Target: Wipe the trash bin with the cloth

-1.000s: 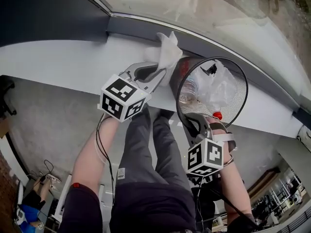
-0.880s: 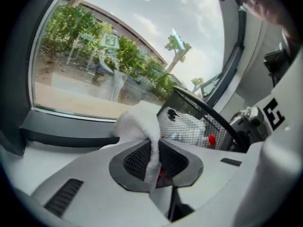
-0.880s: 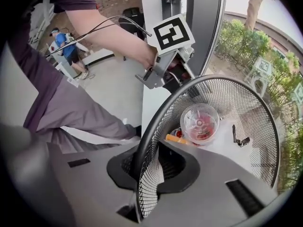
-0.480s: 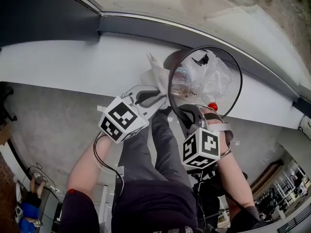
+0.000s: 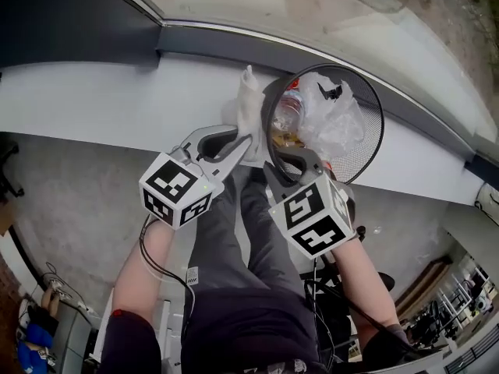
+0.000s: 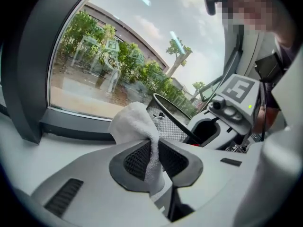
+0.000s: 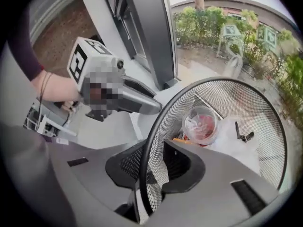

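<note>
A black wire-mesh trash bin (image 5: 380,131) stands on the white ledge, its round rim (image 7: 156,122) facing up. My left gripper (image 5: 243,142) is shut on a white cloth (image 5: 249,104), which bunches above the jaws (image 6: 135,124) against the bin's left outer wall. My right gripper (image 5: 274,153) straddles the near-left rim. Its jaws are opening, with the rim and mesh wall between them (image 7: 154,167) and a sliver of gap at the pads. Inside the bin lie a clear plastic cup (image 7: 201,124) and a crumpled white bag (image 5: 335,123).
The white ledge (image 5: 117,100) runs under a large window with a dark frame (image 5: 218,41). Its front edge drops to a grey floor (image 5: 70,201). The person's legs (image 5: 249,255) stand right below the grippers.
My right gripper has slid left along the rim from the near side to the near-left. The left gripper and cloth moved down the bin's left side, staying against it.
</note>
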Action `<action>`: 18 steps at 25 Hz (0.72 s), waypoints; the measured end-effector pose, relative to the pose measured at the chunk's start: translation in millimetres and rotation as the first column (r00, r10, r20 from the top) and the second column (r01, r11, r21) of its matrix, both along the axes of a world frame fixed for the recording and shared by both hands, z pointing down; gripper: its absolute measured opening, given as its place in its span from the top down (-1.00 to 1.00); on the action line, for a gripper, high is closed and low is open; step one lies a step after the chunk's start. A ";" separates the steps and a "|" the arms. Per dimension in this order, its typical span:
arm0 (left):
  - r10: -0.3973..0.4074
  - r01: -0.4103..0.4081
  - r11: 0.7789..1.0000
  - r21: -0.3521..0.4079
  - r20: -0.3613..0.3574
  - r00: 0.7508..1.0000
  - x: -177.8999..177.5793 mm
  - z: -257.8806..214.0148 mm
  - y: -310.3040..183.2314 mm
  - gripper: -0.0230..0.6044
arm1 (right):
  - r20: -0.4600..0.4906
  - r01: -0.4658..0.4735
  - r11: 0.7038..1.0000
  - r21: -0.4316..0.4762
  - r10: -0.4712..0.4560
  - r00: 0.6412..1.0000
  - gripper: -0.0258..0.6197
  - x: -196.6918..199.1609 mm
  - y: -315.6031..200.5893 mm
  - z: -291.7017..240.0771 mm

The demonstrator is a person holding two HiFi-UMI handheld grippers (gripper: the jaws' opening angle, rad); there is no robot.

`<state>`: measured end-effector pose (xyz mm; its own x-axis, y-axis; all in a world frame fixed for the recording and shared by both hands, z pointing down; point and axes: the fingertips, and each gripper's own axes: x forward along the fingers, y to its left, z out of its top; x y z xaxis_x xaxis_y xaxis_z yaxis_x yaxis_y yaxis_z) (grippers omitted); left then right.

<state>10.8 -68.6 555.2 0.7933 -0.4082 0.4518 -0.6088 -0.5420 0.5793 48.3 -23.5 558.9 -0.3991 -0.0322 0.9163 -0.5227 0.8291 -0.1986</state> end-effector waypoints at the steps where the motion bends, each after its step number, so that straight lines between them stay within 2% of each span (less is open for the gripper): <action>1: -0.011 0.011 1.000 0.018 0.012 1.000 -3.1 -2.1 -6.5 0.77 | 0.046 -0.008 1.000 0.005 0.008 0.999 0.71 1.8 -0.4 -14.6; 3: -0.017 0.015 0.998 0.055 0.043 0.999 -7.2 -3.6 -16.5 0.77 | 0.113 0.016 0.999 0.044 -0.021 0.993 0.65 12.0 0.6 -44.2; 4: -0.017 0.013 0.997 0.070 0.060 0.998 -10.0 -3.2 -19.9 0.77 | 0.112 0.046 0.996 0.073 -0.054 0.992 0.65 22.9 1.8 -53.6; 5: -0.017 0.010 0.997 0.082 0.078 0.997 -13.8 -2.5 -23.0 0.77 | 0.072 0.092 0.990 0.107 -0.100 0.992 0.61 38.9 2.6 -56.7; 6: -0.017 0.008 0.996 0.093 0.096 0.995 -17.6 -1.8 -26.5 0.77 | -0.007 0.160 0.977 0.143 -0.160 0.987 0.61 59.0 2.6 -53.7; 8: -0.014 0.000 0.994 0.108 0.125 0.992 -21.1 0.1 -33.5 0.77 | -0.182 0.332 0.924 0.188 -0.300 0.936 0.54 97.4 2.9 -39.4; 9: -0.007 -0.008 0.994 0.110 0.136 0.991 -19.2 1.5 -35.3 0.77 | -0.227 0.405 0.895 0.186 -0.362 0.904 0.54 108.6 4.9 -34.0; 11: 0.017 -0.032 0.994 0.106 0.144 0.989 -10.3 4.5 -33.2 0.77 | -0.224 0.492 0.855 0.164 -0.453 0.863 0.54 113.5 10.3 -32.4; 12: 0.030 -0.045 0.994 0.102 0.145 0.989 -5.3 5.9 -30.3 0.77 | -0.200 0.511 0.845 0.157 -0.480 0.854 0.54 110.2 11.0 -36.5; 13: 0.041 -0.056 0.993 0.101 0.147 0.988 -1.3 7.1 -27.2 0.77 | -0.166 0.511 0.845 0.159 -0.487 0.858 0.53 105.8 8.8 -44.2; 16: 0.062 -0.078 0.992 0.104 0.151 0.987 1.2 8.9 -21.5 0.77 | -0.079 0.453 0.878 0.157 -0.446 0.891 0.48 101.1 -5.2 -73.0; 17: 0.065 -0.081 0.991 0.103 0.150 0.986 -0.1 9.3 -20.5 0.77 | -0.086 0.465 0.875 0.132 -0.457 0.885 0.42 104.9 -3.6 -74.8; 18: 0.068 -0.083 0.991 0.102 0.151 0.986 -1.3 9.5 -19.8 0.77 | -0.113 0.501 0.860 0.093 -0.491 0.864 0.36 110.5 3.3 -70.6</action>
